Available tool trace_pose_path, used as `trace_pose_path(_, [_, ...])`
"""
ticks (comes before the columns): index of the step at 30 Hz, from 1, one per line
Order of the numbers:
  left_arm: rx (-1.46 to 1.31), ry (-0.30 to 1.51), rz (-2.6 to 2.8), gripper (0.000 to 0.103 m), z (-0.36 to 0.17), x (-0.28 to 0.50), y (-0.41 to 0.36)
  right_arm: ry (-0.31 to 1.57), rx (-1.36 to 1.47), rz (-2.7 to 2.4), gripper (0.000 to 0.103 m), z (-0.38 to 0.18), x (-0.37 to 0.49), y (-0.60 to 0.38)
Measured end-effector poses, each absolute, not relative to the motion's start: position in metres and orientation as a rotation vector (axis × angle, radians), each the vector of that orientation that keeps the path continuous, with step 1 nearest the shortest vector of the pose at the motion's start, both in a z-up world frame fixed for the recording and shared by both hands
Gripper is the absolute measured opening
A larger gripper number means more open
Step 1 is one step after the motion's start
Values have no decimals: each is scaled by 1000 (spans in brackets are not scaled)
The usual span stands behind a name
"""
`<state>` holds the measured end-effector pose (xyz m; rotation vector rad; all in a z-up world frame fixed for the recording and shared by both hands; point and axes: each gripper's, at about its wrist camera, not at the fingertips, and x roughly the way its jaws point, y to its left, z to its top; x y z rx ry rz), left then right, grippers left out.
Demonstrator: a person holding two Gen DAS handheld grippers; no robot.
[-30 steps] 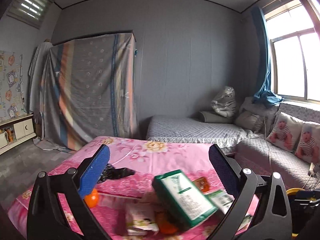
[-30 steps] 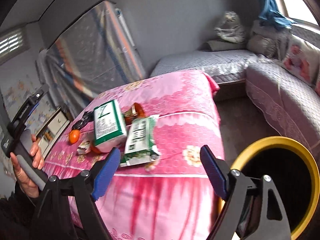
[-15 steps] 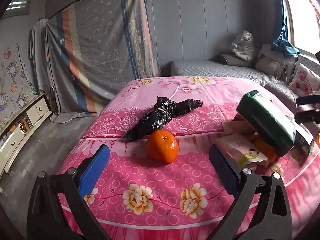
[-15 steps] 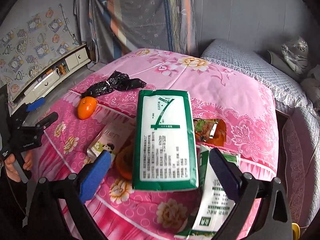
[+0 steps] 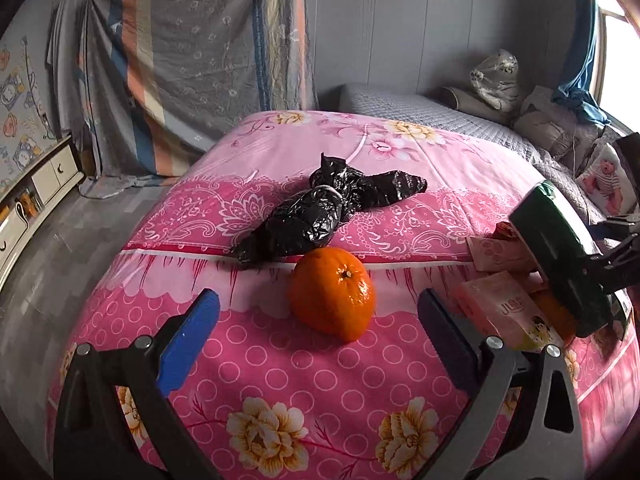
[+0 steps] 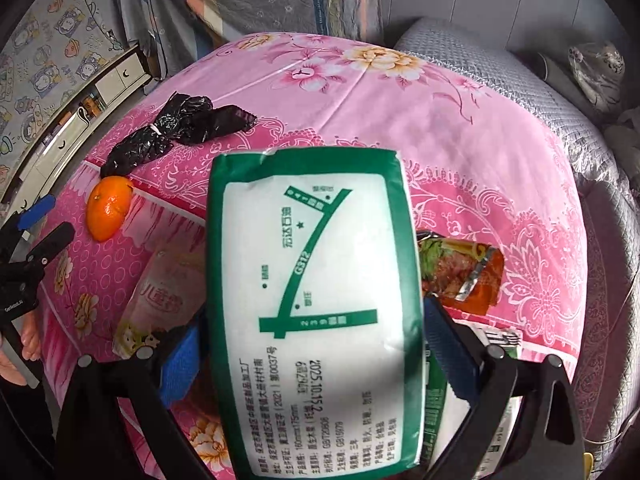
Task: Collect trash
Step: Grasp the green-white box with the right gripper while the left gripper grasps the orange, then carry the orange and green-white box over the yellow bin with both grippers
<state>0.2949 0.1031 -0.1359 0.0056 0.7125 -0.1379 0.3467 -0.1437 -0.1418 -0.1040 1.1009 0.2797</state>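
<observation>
Our right hand-held gripper (image 6: 310, 354) squeezes the green pack (image 6: 316, 304). Our left hand-held gripper (image 5: 318, 320) is wide open near the orange (image 5: 331, 294); the black bag (image 5: 320, 212) lies behind.

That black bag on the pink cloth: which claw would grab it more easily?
Probably the left claw. It is open and empty, facing the black bag, with only the orange between. The right claw is shut on the green pack.

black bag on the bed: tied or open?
Tied. The black bag lies flat with a light band cinched around its middle; nothing spills out.
</observation>
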Motion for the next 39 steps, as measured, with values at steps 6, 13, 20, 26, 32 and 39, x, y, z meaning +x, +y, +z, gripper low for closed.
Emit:
trace_pose_path(6, [0,782,-111,95,-147,317,100,1077,-37,266,77,-143,345,-151])
trace_pose_path(13, [-11,822,-104,83,-155,339,95,992,133,331,75,-115,308,-183])
trace_pose_path(20, [-73,886,-113,43,-165,344,96,929,230,429,76,-87,249,-202])
trace_pose_path(26, [-114,799,-157,39,-136,305,103,843,281,483,76,-56,199,-221])
trace_pose_path(32, [-113,640,-169,39,-93,239,108,827,351,517,76,-49,160,-238])
trace_pose_path(39, [-75,466,-194,40,-44,165,83,843,450,547,76,-63,128,-244])
